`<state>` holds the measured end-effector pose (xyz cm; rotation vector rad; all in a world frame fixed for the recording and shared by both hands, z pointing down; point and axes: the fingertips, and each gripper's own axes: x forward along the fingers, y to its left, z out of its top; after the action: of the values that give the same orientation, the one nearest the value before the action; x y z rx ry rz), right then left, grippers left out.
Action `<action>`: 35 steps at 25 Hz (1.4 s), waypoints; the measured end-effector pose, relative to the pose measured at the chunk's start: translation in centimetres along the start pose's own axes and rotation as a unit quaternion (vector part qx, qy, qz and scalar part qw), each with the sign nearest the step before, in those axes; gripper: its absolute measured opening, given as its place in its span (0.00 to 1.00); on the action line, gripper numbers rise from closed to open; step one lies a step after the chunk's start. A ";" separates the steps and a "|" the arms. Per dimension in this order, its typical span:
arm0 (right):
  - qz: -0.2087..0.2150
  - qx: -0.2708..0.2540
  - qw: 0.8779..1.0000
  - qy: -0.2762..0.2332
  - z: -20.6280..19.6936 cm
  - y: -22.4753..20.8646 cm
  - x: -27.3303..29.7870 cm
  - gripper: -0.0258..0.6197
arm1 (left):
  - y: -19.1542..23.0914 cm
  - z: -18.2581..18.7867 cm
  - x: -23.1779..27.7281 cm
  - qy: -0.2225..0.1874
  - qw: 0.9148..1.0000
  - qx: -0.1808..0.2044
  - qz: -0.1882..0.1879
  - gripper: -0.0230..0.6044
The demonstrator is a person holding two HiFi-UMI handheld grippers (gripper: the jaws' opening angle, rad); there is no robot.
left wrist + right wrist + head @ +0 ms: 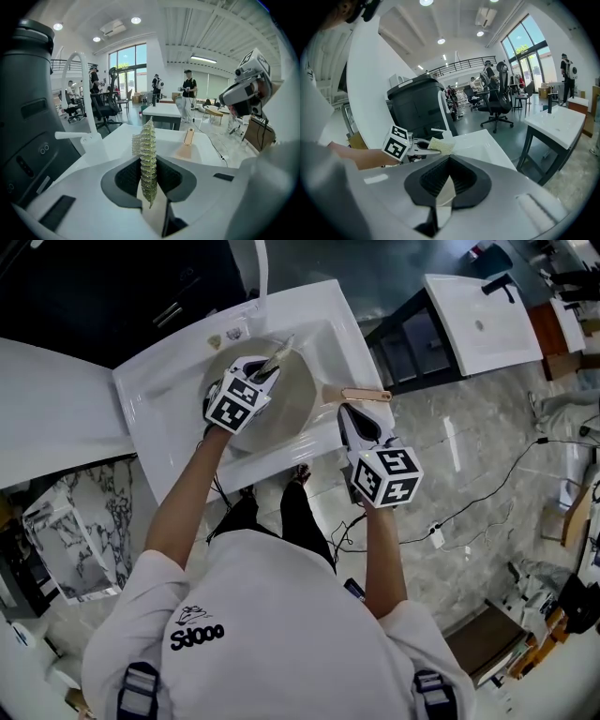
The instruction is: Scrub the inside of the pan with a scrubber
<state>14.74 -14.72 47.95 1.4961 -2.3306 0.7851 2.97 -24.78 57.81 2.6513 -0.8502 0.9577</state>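
A round pale pan lies in the white sink, its wooden handle pointing right. My left gripper hovers over the pan's far left part, shut on a yellow-green mesh scrubber. In the left gripper view the scrubber stands edge-on between the pads, and the pan handle shows beyond it. My right gripper sits just on the near side of the handle. Its jaws look shut with nothing visible between them. From there I see the scrubber in the left gripper.
A curved white faucet rises at the sink's far rim, close to the left gripper. A second white sink stand is at the far right. Cables trail on the marble floor. People and office chairs are far behind.
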 end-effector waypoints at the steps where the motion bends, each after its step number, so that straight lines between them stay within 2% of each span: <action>1: 0.002 0.000 1.000 0.003 -0.1 -0.1 0.2 0.05 | 0.0 -0.5 0.7 0.008 1.000 -0.001 -0.004 0.16; 10: 0.005 0.006 1.000 0.024 -1.3 -0.7 1.0 0.05 | -0.3 -3.8 5.1 0.064 0.998 0.003 -0.019 0.16; 18: 0.004 0.008 1.000 0.011 -0.9 -0.9 0.9 0.05 | -2.1 -4.8 6.8 0.074 0.995 -0.014 -0.063 0.16; 28: -0.005 0.016 1.000 0.025 -1.9 -1.5 0.9 0.05 | -3.7 -5.6 9.6 0.088 0.991 -0.015 -0.103 0.16; 35: -0.011 0.011 0.999 0.031 -2.0 -1.5 0.5 0.05 | -5.5 -5.8 9.7 0.096 0.985 -0.031 -0.138 0.16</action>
<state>15.73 -14.44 50.30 1.4825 -2.2646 0.8419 9.22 -22.60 68.51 2.4881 -0.4486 1.0705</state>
